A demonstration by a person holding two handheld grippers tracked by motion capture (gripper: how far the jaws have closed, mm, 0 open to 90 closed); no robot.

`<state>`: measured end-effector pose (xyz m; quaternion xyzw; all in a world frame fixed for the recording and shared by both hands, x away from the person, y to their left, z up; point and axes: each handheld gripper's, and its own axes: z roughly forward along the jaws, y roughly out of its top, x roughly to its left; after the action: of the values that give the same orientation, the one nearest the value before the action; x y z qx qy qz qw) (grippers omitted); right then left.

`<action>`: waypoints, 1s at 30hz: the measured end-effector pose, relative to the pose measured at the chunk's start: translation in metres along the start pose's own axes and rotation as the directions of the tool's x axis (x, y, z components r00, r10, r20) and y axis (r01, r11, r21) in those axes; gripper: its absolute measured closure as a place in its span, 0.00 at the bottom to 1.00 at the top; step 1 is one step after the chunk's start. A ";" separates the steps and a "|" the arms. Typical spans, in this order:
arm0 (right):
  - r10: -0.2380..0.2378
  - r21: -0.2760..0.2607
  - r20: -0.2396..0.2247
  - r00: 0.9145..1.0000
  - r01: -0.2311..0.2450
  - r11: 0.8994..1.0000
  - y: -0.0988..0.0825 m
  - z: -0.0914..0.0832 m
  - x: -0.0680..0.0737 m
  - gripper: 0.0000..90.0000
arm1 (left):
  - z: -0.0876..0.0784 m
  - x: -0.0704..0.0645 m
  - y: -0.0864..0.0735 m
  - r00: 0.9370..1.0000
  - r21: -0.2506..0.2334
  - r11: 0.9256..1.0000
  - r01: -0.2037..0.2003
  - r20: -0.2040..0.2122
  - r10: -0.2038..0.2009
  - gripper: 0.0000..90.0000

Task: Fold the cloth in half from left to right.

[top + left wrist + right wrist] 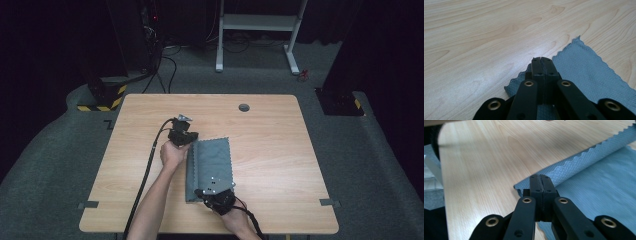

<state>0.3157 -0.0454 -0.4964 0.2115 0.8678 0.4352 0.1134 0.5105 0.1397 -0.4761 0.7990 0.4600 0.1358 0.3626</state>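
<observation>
Although the grey cloth (210,167) already lies doubled into a long strip on the desk (270,150), the folding looks to me only partly done: one fold is in, and I judge at least one more is wanted to make it compact.

Starting at the left, the left hand-held gripper (186,142) sits at the strip's far left corner, about eleven o'clock from the cloth's middle. In the left gripper view its jaws are pressed together, with the scalloped corner of the cloth (584,67) lying under and around them; I would say they pinch that corner, though the contact itself is hidden behind the jaws.

Moving right, the strip runs from twelve o'clock toward six, a little left of the desk's centre.

At its near end, roughly six o'clock, the right hand-held gripper (212,192) is likewise closed tight, and the right gripper view shows the doubled, zigzag edge (584,162) rising away from its tips.

As for room, bare wood stretches widely toward three o'clock and toward nine, and the far edge with its round cable hole (244,107) is well apart. The near desk edge is close behind the right hand.
</observation>
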 end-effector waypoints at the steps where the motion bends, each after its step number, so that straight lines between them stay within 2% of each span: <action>1: -0.001 0.002 0.010 1.000 0.001 1.000 -0.002 -0.002 -0.001 1.00 | 0.001 -0.002 0.001 1.000 0.004 1.000 -0.003 -0.002 0.003 1.00; 9: 0.022 0.003 0.034 0.999 -0.022 1.000 -0.014 -0.013 -0.007 1.00 | 0.014 -0.012 0.002 1.000 0.018 1.000 -0.009 0.012 0.009 1.00; 14: 0.012 0.009 0.077 0.997 -0.013 1.000 -0.021 -0.018 -0.009 1.00 | 0.016 -0.015 0.005 1.000 0.006 1.000 0.004 0.013 -0.004 1.00; 20: 0.038 0.003 0.088 0.995 -0.039 0.999 -0.030 -0.025 -0.014 1.00 | 0.019 -0.022 0.008 1.000 0.020 1.000 -0.024 0.004 0.024 1.00; 24: 0.049 0.006 0.097 0.994 -0.049 0.999 -0.036 -0.028 -0.018 1.00 | 0.025 -0.027 0.010 1.000 0.005 1.000 -0.013 0.012 0.013 1.00; 30: 0.070 0.002 0.112 0.991 -0.070 0.998 -0.042 -0.037 -0.022 1.00 | 0.031 -0.039 0.014 0.999 0.006 0.999 -0.036 0.008 0.036 1.00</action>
<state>0.3101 -0.1043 -0.5082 0.2662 0.8534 0.4238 0.1460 0.5155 0.0888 -0.4831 0.8088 0.4446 0.1377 0.3595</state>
